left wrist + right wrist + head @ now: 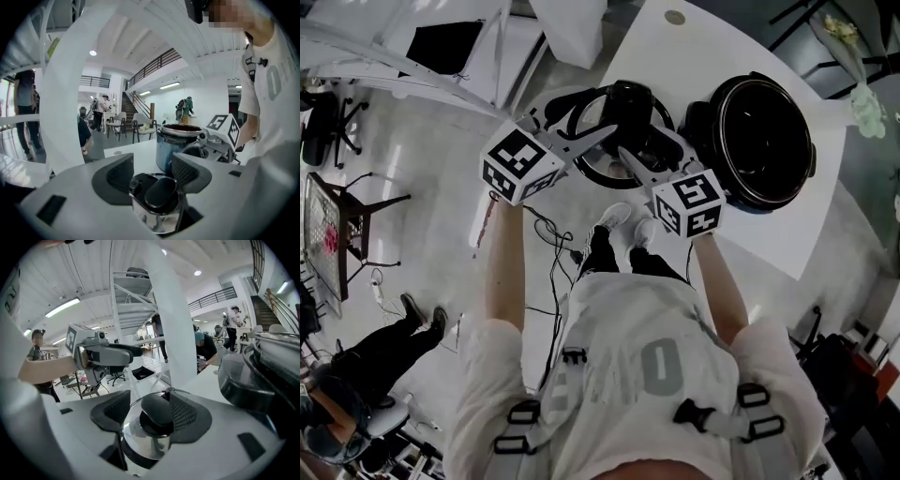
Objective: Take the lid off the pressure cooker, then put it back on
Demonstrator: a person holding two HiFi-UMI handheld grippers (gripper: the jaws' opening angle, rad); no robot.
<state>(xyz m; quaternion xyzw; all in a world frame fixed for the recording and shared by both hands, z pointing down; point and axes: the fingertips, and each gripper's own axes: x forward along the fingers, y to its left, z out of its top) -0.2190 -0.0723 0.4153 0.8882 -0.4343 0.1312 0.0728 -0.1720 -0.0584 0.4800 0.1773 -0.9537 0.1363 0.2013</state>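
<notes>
The pressure cooker lid (628, 108), shiny steel with black handles, hangs in the air between both grippers, left of the open black pot (764, 141) on the white table (694, 56). My left gripper (598, 133) comes in from the left and is shut on one black lid handle (159, 192). My right gripper (630, 159) reaches in from the lower right and is shut on the opposite handle (157, 411). The left gripper view shows the left gripper (152, 176) on the lid, with the pot (176, 140) beyond. The right gripper (150, 413) holds the lid (150, 441), with the pot (262, 376) at its right.
The lid hangs over the table's near edge, above the person's shoes and floor cables (558, 244). A white metal frame (441, 80) stands to the left. A small round disc (675, 17) lies at the table's far end. A seated person (356, 361) is at lower left.
</notes>
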